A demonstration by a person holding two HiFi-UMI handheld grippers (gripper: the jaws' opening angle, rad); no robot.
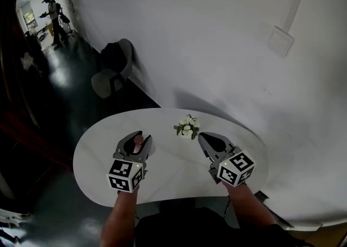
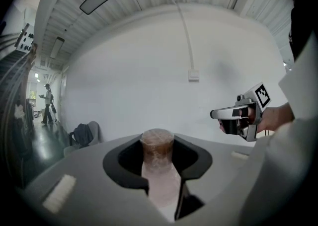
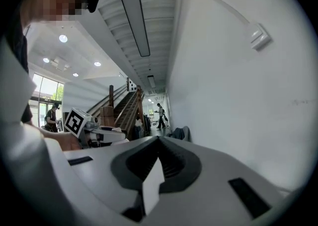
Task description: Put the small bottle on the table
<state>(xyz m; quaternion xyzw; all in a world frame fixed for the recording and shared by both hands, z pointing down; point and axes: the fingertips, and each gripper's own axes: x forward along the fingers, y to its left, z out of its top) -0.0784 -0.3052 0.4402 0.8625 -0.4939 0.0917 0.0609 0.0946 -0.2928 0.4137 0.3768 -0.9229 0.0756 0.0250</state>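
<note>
The small bottle (image 1: 139, 141), pale pink with a brown cap, sits between the jaws of my left gripper (image 1: 140, 137), which is shut on it above the left half of the white oval table (image 1: 97, 148). In the left gripper view the bottle (image 2: 158, 155) stands upright in the jaws, cap up, and the table is out of sight. My right gripper (image 1: 204, 138) hovers over the right half of the table, and its jaws are shut with nothing between them (image 3: 158, 170). Each gripper shows in the other's view: the right gripper (image 2: 241, 115) and the left gripper (image 3: 84, 123).
A small white flower arrangement (image 1: 187, 126) stands at the table's far middle, between the two grippers. A white wall (image 1: 227, 34) runs close behind the table. A chair with a dark bag (image 1: 111, 69) stands at the far left, and a person (image 1: 53, 15) stands far down the hall.
</note>
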